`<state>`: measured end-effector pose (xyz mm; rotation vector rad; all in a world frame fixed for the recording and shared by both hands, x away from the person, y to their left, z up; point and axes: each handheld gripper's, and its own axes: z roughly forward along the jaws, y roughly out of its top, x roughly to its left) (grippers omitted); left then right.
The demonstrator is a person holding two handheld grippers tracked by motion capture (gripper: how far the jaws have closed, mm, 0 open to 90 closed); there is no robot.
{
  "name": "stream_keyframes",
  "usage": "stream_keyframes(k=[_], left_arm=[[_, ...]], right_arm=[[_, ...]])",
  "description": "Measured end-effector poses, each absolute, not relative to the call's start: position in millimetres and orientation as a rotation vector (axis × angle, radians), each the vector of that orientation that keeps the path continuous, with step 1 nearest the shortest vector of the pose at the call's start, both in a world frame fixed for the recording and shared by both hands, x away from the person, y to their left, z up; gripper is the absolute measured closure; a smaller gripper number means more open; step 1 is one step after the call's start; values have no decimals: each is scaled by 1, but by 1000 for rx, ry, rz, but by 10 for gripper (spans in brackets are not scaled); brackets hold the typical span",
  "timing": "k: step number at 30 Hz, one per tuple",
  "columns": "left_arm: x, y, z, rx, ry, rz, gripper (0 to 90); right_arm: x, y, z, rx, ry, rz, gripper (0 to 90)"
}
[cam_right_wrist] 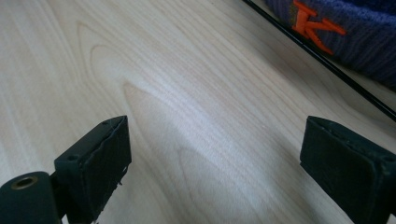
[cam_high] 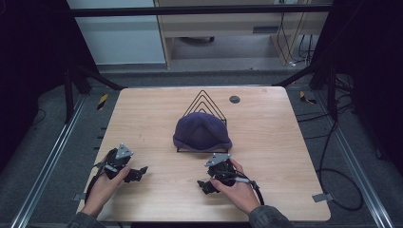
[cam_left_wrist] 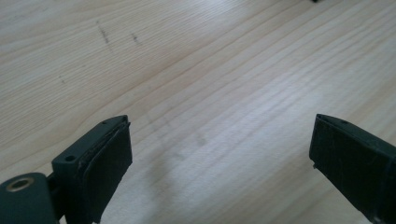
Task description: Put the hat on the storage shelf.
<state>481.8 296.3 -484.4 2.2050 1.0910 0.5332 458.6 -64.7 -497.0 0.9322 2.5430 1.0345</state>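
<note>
A dark purple knit hat sits draped over a black wire rack near the middle of the wooden table. In the right gripper view the hat shows orange stitched lettering above the rack's black base wire. My left gripper rests low over the table's front left, held by a hand, its jaws wide open over bare wood. My right gripper is just in front of the hat, also wide open with nothing between its jaws.
A small dark round disc lies on the table behind the rack to the right. Black frame struts and cables surround the table. Faint pencil-like marks show on the wood ahead of the left gripper.
</note>
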Motion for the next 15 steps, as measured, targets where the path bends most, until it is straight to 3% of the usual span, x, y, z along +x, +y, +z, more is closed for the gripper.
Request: stream_keyframes(k=[5,7,15], left_arm=[[494,303,-498,2222,1110,530,39],[499,308,-504,2179,1119,470,0],[503,313,-508,2143,1092,477,0]], right_arm=[[462,-62,-508,955,2497,1017,59],[462,-63,-510,946,2480,1039,45],[463,-62,-513,958,2462,1053,18]])
